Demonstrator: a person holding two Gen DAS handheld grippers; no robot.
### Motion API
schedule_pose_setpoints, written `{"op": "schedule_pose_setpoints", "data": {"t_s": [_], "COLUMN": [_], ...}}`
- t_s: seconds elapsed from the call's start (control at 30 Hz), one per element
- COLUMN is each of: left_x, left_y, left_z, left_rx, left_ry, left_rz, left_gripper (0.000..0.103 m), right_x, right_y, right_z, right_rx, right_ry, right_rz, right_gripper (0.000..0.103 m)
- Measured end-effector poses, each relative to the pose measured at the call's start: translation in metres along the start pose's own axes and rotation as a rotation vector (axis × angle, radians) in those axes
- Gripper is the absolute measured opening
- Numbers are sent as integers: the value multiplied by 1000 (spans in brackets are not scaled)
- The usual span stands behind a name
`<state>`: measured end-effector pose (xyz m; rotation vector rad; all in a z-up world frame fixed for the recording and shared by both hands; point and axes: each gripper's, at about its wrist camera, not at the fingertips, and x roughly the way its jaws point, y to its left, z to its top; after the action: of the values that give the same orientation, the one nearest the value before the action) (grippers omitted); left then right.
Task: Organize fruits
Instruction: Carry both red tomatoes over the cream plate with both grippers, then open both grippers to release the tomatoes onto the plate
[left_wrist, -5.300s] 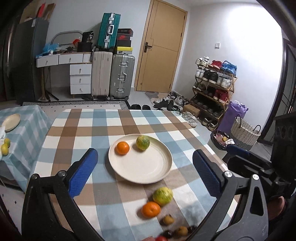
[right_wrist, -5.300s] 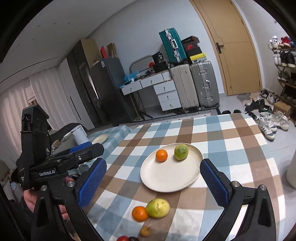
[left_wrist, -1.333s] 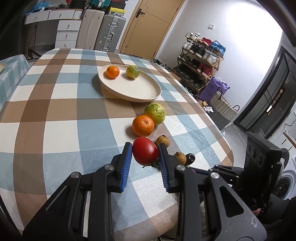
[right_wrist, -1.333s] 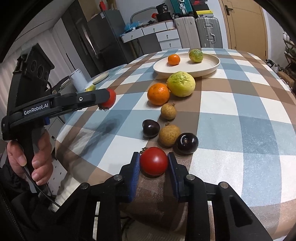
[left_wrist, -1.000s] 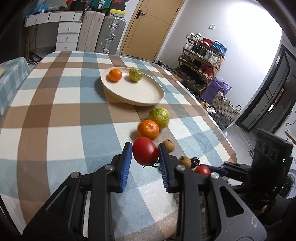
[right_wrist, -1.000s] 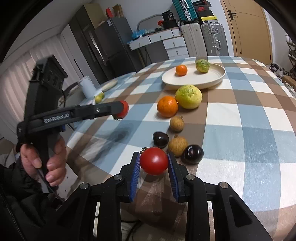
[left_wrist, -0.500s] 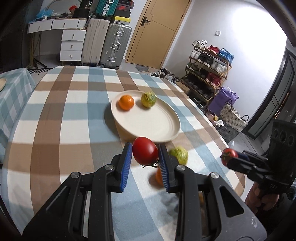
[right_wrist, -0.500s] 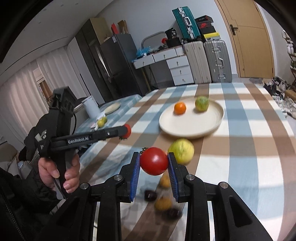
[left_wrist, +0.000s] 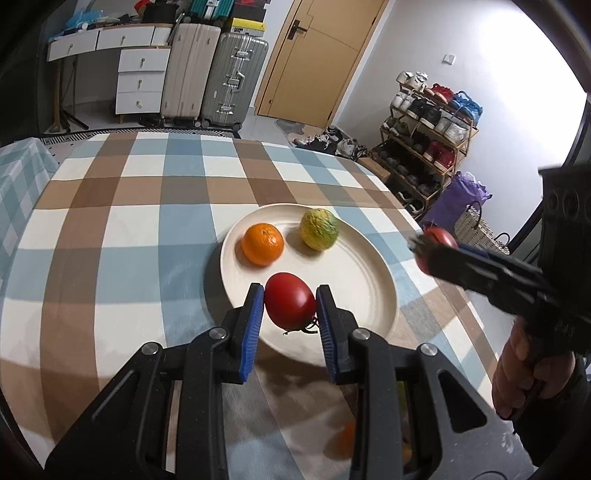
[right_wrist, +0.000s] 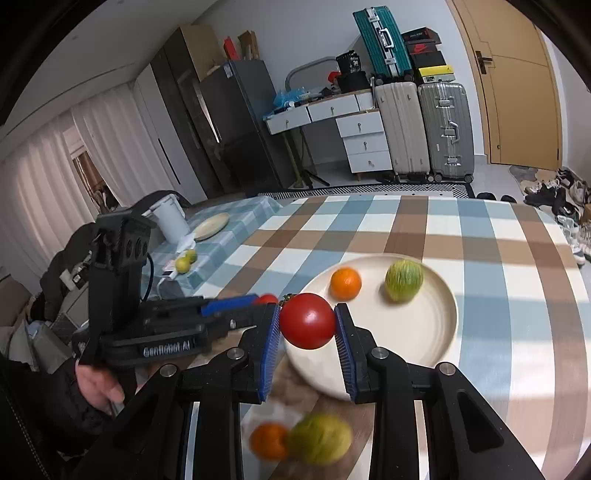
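Observation:
My left gripper (left_wrist: 290, 301) is shut on a red tomato (left_wrist: 289, 301) and holds it over the near part of the cream plate (left_wrist: 365, 273). The plate holds an orange (left_wrist: 263, 244) and a green-yellow citrus (left_wrist: 318, 229). My right gripper (right_wrist: 306, 320) is shut on a second red tomato (right_wrist: 307, 320), above the plate's near left rim (right_wrist: 439, 332). In the left wrist view the right gripper (left_wrist: 424, 248) comes in from the right with its tomato (left_wrist: 437, 236). An orange (right_wrist: 269, 441) and a green citrus (right_wrist: 320, 437) lie blurred on the cloth below.
The checked tablecloth (left_wrist: 110, 229) covers the table. A side table (right_wrist: 221, 236) at the left carries a small plate and two limes. Suitcases (left_wrist: 221, 74), drawers and a shoe rack (left_wrist: 432, 129) stand beyond the table.
Both grippers have carried their tomatoes forward from the table's near edge to over the plate. The loose fruits have dropped out of the left wrist view.

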<state>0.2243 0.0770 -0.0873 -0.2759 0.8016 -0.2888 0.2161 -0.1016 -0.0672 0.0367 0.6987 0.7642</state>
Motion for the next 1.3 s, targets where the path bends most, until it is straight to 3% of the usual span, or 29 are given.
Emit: {"op": "schedule_pose_setpoints", "data": {"t_s": [0.2,0.47,0.93,1.03,1.1,1.23,1.3], "left_x": [30,60,72,66,61,41,31], "left_y": [17,27,30,25,23,19,15], "left_z": [13,18,19,20,21,20,18], "left_rx": [-11,10,24,38,33,22,26], "left_ry": [27,62,70,61,54,15,4], "left_rz": [22,9,-18,-3,12,27,43], "left_gripper": [26,26,26,31,49,64,69], "right_x": [50,106,145,143,135,103,78], "right_y": [-21,-39,-52,-50,-49,-45,-42], "right_z": [31,46,44,45,47,50,49], "right_rx": [-5,-22,-24,-32,-18,-19,-9], "right_ry": [39,124,203,200,180,112,65], "right_rz": [-31,-75,-157,-168,-137,-139,-147], "right_gripper": [30,30,31,52,59,71,84]}}
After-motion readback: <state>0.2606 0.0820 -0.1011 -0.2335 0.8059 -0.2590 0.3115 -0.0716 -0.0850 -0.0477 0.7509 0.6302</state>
